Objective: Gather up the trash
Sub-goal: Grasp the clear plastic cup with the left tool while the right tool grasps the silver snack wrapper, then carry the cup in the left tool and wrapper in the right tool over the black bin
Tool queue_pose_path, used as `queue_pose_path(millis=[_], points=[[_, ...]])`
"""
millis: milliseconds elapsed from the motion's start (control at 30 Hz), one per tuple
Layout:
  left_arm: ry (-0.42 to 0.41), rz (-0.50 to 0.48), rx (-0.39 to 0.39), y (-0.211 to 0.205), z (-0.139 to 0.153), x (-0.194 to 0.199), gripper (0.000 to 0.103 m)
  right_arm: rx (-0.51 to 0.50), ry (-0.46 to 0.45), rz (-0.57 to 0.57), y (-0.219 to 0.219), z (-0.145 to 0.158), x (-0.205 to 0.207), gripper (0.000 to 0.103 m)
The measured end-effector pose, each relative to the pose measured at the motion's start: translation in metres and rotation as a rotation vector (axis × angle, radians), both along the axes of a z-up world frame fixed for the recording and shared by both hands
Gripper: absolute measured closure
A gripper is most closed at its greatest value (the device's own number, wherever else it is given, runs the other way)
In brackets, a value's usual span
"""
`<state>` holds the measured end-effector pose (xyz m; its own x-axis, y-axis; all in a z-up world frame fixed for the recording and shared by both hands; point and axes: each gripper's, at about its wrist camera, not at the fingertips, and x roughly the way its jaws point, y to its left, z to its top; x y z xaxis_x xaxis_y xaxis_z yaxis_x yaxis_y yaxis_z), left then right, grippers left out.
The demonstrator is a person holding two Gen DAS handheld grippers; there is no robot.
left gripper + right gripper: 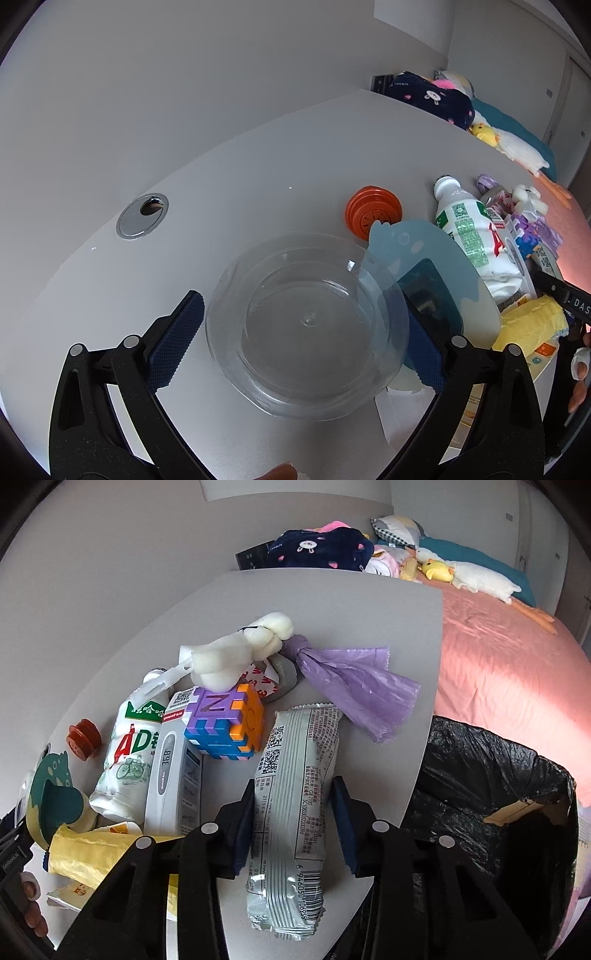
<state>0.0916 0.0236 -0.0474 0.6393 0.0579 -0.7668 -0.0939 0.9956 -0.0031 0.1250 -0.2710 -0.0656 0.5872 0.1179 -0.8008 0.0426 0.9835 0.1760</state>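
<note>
**Wrapper between your right jaws, bowl between your left**

The grey snack wrapper (295,812) lies on the table (369,627) edge, lengthwise between the fingers of your right gripper (295,825). Its jaws stand partly open, close on both sides; you cannot tell whether they touch. The black-lined trash bin (498,794) sits just right of the table. Your left gripper (295,350) is spread wide around the clear plastic bowl (306,325), holding nothing, angled down at the table.
</note>
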Motion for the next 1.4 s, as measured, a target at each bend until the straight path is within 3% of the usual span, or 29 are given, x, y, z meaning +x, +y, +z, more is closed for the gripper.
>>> queue_pose_path(millis=[33,67,500,1400], points=[[-0.001,0.006,0.007,0.001,-0.001,0.0,0.018,0.005,-0.004,0.0,-0.001,0.0,-0.001,0.065],[-0.004,0.016,0.014,0.002,-0.001,0.0,0.02,0.012,-0.007,0.001,-0.002,0.0,-0.003,0.074],[-0.096,0.06,-0.027,0.011,0.035,-0.031,0.021,0.067,-0.076,0.01,-0.012,0.031,-0.031,0.075],[-0.158,-0.151,-0.081,-0.102,0.065,-0.05,0.021,0.052,-0.129,-0.089,-0.082,0.055,-0.096,0.075]])
